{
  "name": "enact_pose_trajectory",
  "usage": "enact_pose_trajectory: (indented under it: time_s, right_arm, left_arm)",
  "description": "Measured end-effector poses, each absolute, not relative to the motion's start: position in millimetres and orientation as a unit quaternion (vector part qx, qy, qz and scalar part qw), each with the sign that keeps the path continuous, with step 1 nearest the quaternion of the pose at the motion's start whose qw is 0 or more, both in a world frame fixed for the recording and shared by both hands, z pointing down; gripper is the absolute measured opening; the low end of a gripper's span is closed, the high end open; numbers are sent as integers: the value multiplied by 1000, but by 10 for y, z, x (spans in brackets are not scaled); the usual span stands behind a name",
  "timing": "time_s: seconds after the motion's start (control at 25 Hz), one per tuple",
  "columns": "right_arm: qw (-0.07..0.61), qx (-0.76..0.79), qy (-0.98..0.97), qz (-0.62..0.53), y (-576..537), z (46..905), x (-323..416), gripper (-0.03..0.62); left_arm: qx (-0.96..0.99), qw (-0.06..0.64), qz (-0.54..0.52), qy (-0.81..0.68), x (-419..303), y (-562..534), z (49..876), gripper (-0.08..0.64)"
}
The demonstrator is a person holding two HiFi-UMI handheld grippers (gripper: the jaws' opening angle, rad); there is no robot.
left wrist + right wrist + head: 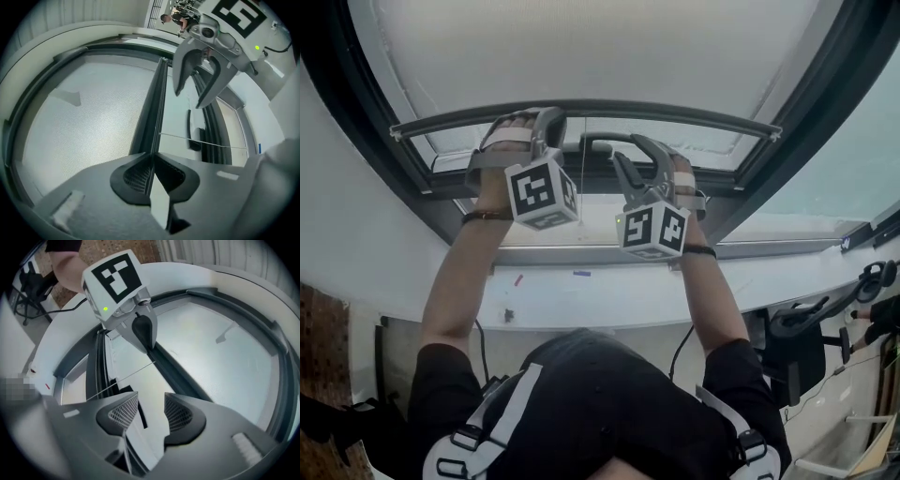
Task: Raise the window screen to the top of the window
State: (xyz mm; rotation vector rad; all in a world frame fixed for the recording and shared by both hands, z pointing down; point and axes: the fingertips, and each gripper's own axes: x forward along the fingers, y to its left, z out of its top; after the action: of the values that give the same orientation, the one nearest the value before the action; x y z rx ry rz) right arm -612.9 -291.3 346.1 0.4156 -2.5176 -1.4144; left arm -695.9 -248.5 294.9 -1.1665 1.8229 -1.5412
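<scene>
The window screen (581, 47) is a pale mesh with a dark bottom bar (694, 114) running across the window. My left gripper (546, 127) is raised to that bar. In the left gripper view my left gripper (151, 172) is shut on the thin edge of the bar (157, 103), with the mesh (89, 126) to its left. My right gripper (630, 155) hangs just below the bar, to the right of the left one. Its jaws (146, 416) stand apart with nothing between them, and it looks at the left gripper (144, 341) pinching the bar (187, 380).
A thin pull cord (582, 187) hangs from the bar between the grippers. A dark window handle (190, 133) sits on the frame below. The white sill (609, 291) runs under my arms. A black stand with handlebars (825, 314) is at the right.
</scene>
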Motion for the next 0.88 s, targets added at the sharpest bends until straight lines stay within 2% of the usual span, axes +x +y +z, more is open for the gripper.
enact_pose_trajectory:
  time_s: [0.24, 0.48, 0.6, 0.88]
  right_arm:
    - [109, 80, -944, -302, -2676, 3955, -6042, 147]
    - [196, 26, -974, -108, -2346, 5212, -6123, 147]
    - [220, 32, -973, -68, -2420, 5572, -6250, 170]
    - [221, 74, -972, 28, -2657, 5706, -6642, 179]
  left_arm:
    - [-450, 229, -542, 672, -6961, -2476, 2669, 31]
    - [-457, 224, -529, 679, -6945, -2469, 2567, 35]
    - [-458, 236, -521, 681, -6933, -2472, 2432, 35]
    - [-466, 240, -514, 679, -6917, -2463, 2026, 37]
